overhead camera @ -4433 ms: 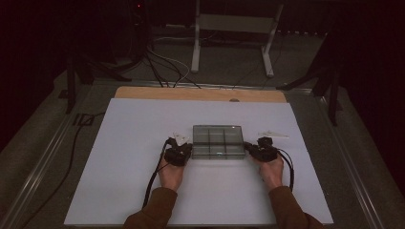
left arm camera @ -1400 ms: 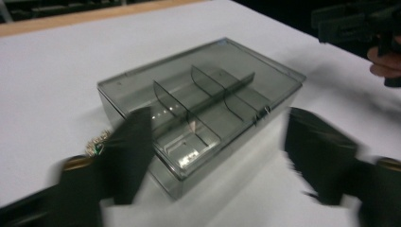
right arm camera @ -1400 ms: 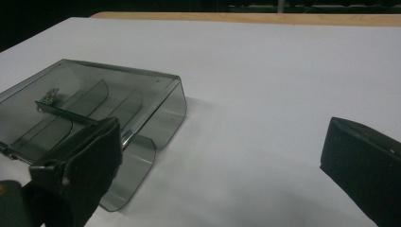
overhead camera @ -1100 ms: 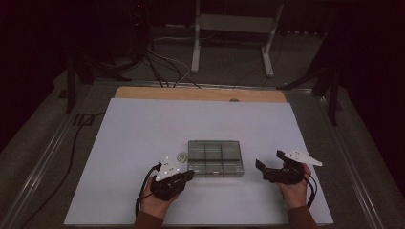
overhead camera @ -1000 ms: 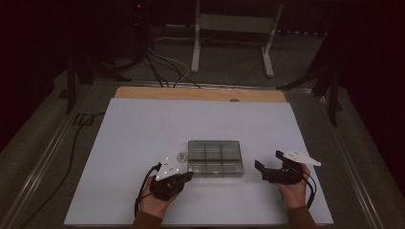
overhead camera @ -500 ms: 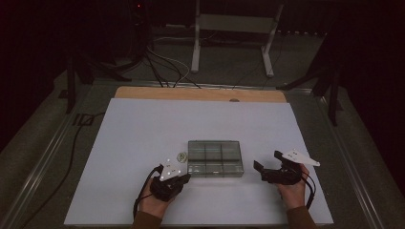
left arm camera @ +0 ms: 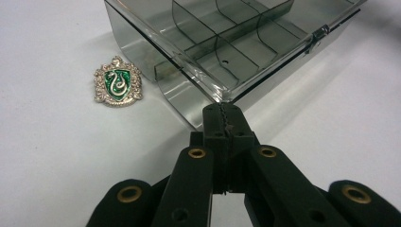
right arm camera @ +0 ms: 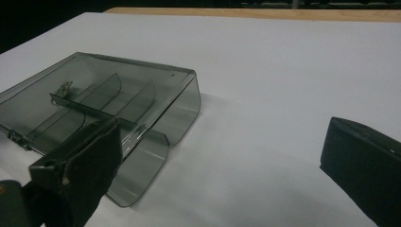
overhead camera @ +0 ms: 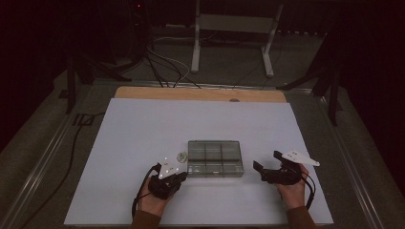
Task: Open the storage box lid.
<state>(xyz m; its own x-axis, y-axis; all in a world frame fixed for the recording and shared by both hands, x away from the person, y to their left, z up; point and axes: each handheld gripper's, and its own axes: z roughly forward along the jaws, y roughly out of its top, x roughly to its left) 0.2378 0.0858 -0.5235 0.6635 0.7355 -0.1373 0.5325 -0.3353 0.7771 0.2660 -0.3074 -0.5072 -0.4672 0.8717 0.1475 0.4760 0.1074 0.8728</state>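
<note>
At the near edge of the white table [overhead camera: 143,124], I hold my left gripper [overhead camera: 168,182] with its jaws pressed together on nothing, the tips aimed at the near left corner of the smoky clear plastic box [overhead camera: 215,158]. They stand just short of the corner, perhaps brushing it; I cannot tell which. My right gripper [overhead camera: 267,171] waits off the box's right end with its jaws spread wide, apart from the plastic, ready, I judge, to steady or take that end. The box lies flat, its lid down and latch shut, the dividers showing through. A small green-and-silver crest badge [left arm camera: 117,86] lies on the table beside the box's left end, outside it, likely the piece meant to go into a compartment.
</note>
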